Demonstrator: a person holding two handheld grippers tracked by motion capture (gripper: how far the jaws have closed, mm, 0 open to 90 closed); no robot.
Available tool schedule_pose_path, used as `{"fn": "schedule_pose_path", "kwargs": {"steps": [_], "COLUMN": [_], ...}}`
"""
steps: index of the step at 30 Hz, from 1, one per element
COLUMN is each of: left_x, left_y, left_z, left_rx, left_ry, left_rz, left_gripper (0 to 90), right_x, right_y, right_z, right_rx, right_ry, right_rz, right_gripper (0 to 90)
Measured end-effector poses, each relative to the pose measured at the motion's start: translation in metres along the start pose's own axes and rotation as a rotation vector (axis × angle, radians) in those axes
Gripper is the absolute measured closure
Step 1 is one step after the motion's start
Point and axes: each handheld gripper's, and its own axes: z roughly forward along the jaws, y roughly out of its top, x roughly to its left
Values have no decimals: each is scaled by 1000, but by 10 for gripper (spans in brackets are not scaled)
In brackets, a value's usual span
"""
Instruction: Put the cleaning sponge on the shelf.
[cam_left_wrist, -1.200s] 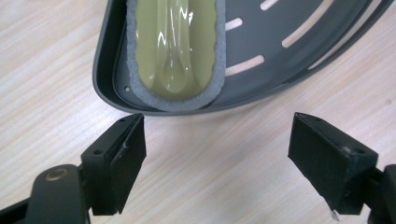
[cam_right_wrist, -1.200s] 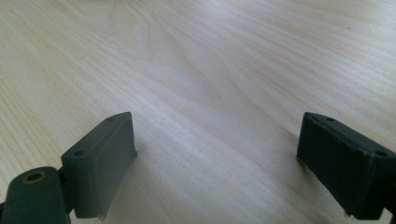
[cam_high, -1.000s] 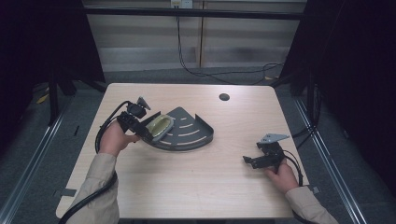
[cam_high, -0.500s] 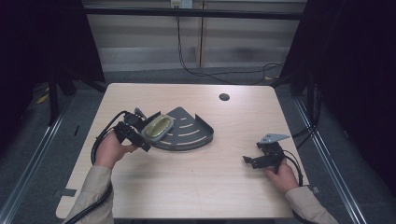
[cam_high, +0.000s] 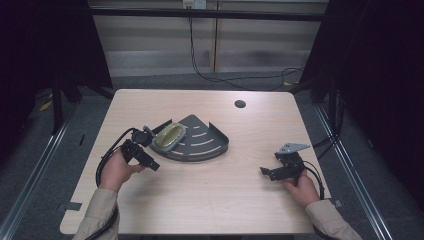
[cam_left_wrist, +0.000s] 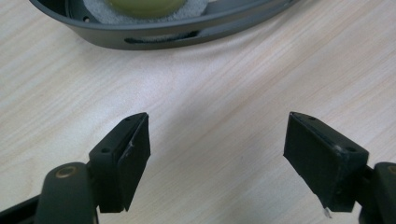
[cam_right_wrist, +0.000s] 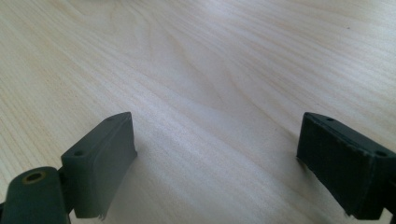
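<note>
A dark grey fan-shaped tray (cam_high: 210, 150) lies left of the table's middle. At its left end sits an olive-green oval object (cam_high: 169, 136) on a white pad. My left gripper (cam_high: 154, 166) hovers just in front of the tray's left end, pointing right. Its jaws are open, with bare wood between them (cam_left_wrist: 217, 126). The tray's rim (cam_left_wrist: 154, 37) and the olive object (cam_left_wrist: 140, 4) lie ahead of it in the left gripper view. My right gripper (cam_high: 263, 171) rests low over the table at the right, pointing left. It is open and holds nothing (cam_right_wrist: 217, 123).
The light wood table (cam_high: 210, 200) has a round cable hole (cam_high: 240, 104) near its far edge. Black cables trail from both grippers. Dark floor and metal rails surround the table.
My left gripper has drawn back from the tray's left edge toward the near side of the table and sunk lower. The right gripper has stayed where it was.
</note>
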Motion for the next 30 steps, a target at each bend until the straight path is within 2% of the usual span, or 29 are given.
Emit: {"fn": "schedule_pose_path", "kwargs": {"steps": [4, 5, 18, 19, 21, 22, 30], "left_x": [0, -1, 1, 1, 2, 2, 3], "left_y": [-5, -7, -31, -33, -37, -39, -53], "left_z": [2, 3, 11, 12, 13, 14, 19], "left_rx": [-2, -1, 12, 10, 17, 14, 17], "left_ry": [-6, -6, -17, -19, -22, -21, -12], "left_rz": [11, 1, 7, -2, 9, 1, 33], "left_gripper": [230, 230, 230, 230, 230, 230, 219], "right_x": [0, 0, 0, 0, 0, 0, 0], "right_y": [0, 0, 0, 0, 0, 0, 0], "right_z": [0, 0, 0, 0, 0, 0, 0], "right_rx": [-1, 2, 0, -1, 0, 0, -1], "right_ry": [0, -1, 0, 0, 0, 0, -1], "right_rz": [-1, 2, 0, -1, 0, 0, -2], "right_gripper": [109, 109, 109, 109, 109, 109, 109]}}
